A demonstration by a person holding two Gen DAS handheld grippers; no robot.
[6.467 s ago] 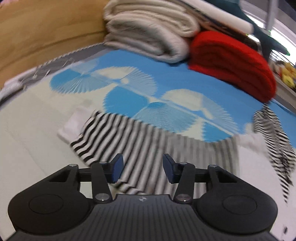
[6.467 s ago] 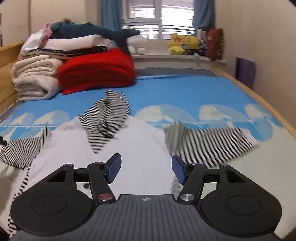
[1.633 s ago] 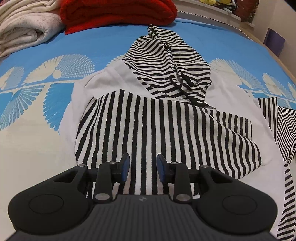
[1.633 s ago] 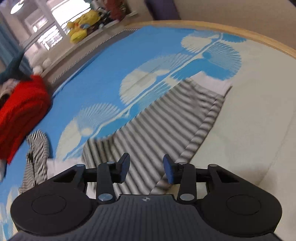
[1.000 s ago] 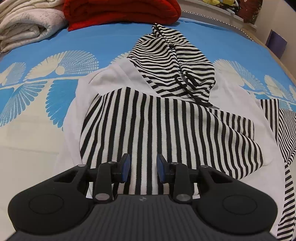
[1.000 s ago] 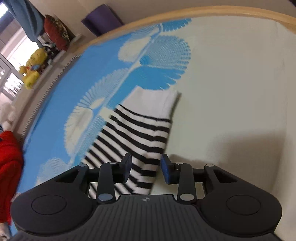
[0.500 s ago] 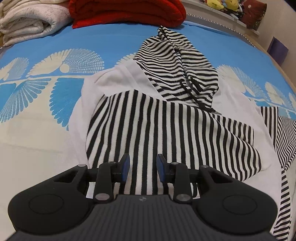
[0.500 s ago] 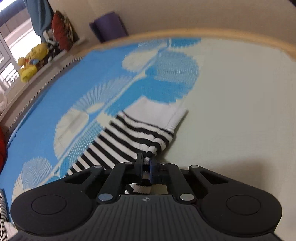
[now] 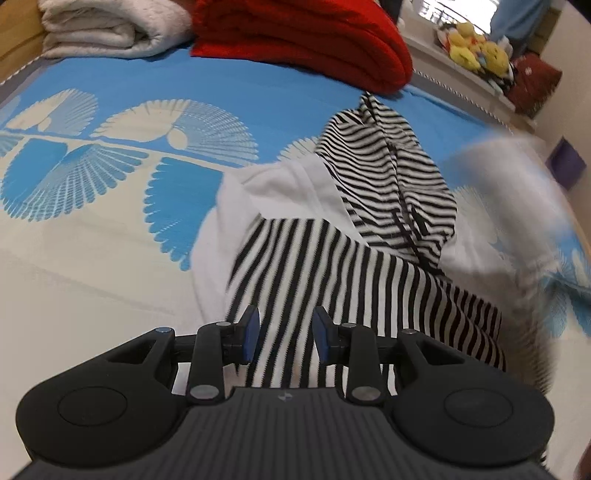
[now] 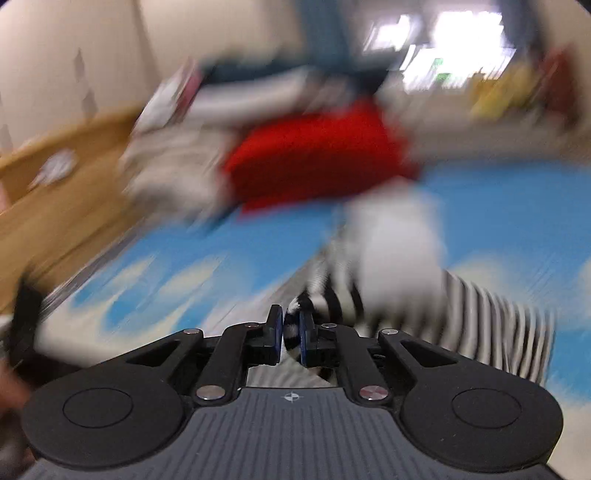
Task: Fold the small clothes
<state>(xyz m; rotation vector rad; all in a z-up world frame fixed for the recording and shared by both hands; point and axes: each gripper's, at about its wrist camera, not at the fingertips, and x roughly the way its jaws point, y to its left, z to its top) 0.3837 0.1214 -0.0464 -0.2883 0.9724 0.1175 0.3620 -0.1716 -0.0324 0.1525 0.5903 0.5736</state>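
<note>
Nearest in the left wrist view, the left gripper (image 9: 284, 339) tilts steeply down over a bed, its blue-padded jaws spread part way with nothing between them. Just beyond the fingertips lies a striped sleeve (image 9: 332, 280), folded across the white body of a small hooded top (image 9: 258, 199) spread flat on the blue and cream bedspread (image 9: 110, 155). The top's black-and-white striped hood (image 9: 384, 173) lies farther off, pointing to the far side of the bed. At the right edge of this view a blurred white and striped shape sweeps across; its outline cannot be made out.

In the right wrist view, heavily blurred, the right gripper (image 10: 291, 334) points shallowly down toward the far end of the bed. Its jaws, which have just been parting a little, pinch a narrow fold of striped cloth at the other sleeve (image 10: 332, 299), whose white cuff (image 10: 399, 251) hangs raised just past the fingertips.

Farthest away, a folded red blanket (image 9: 306, 40) and a cream blanket (image 9: 110, 26) sit stacked at the head of the bed, with yellow plush toys (image 9: 472, 51) on a ledge to the far right.
</note>
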